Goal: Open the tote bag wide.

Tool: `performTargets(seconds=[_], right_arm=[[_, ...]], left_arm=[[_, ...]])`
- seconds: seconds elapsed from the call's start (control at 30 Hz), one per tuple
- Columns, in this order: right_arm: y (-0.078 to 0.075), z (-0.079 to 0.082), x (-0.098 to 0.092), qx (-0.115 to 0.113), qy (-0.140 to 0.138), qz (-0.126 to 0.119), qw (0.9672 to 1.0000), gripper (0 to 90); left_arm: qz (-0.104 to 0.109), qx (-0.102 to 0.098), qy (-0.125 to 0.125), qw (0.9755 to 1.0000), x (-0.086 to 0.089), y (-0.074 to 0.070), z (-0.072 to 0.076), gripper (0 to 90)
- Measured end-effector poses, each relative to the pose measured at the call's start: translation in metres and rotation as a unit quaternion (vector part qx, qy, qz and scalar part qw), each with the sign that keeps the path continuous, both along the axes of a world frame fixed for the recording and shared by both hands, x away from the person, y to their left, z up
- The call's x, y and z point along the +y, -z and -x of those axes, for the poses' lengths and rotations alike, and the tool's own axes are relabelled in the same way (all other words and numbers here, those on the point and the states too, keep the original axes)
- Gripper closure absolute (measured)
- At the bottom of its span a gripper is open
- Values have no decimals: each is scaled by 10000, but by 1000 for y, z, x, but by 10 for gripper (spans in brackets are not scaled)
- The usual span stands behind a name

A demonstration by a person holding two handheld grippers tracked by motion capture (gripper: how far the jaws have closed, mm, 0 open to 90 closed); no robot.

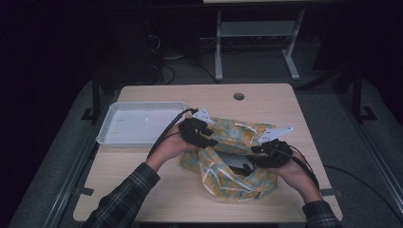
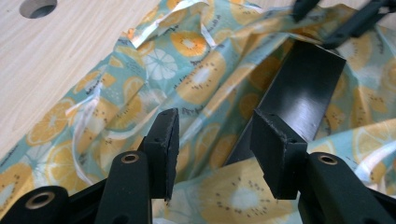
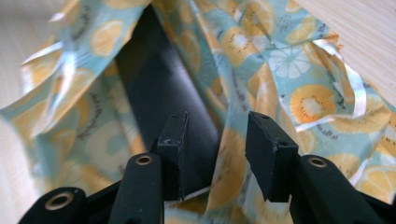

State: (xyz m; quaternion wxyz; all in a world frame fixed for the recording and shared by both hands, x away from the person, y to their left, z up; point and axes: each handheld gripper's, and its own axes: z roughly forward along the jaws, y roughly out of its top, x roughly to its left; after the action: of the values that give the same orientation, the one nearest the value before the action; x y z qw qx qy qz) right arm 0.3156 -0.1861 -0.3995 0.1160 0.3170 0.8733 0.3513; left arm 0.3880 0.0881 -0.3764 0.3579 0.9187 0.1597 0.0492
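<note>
Both claws, left claw point(image 1: 207, 136) and right claw point(image 1: 259, 153), are held apart over the fruit-print wrapping point(image 1: 223, 178) at frame centre, gripping nothing, so the black box point(image 2: 299, 93) is exposed.

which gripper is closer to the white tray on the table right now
Left. The left gripper sits just off the white tray at its right edge, over the fruit-print wrap. The right gripper is farther off, across the wrap.
</note>
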Motion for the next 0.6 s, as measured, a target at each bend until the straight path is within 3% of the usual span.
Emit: performTargets(seconds=[0.33,0.6], right_arm=[[5,-15,6,122,125,-35,9998,636],[9,-19,8,174,138,3,9998,653]], left_arm=[[20,202,130,9997,6,4,8,491],[-146,269,258,9992,4,18,18,457]])
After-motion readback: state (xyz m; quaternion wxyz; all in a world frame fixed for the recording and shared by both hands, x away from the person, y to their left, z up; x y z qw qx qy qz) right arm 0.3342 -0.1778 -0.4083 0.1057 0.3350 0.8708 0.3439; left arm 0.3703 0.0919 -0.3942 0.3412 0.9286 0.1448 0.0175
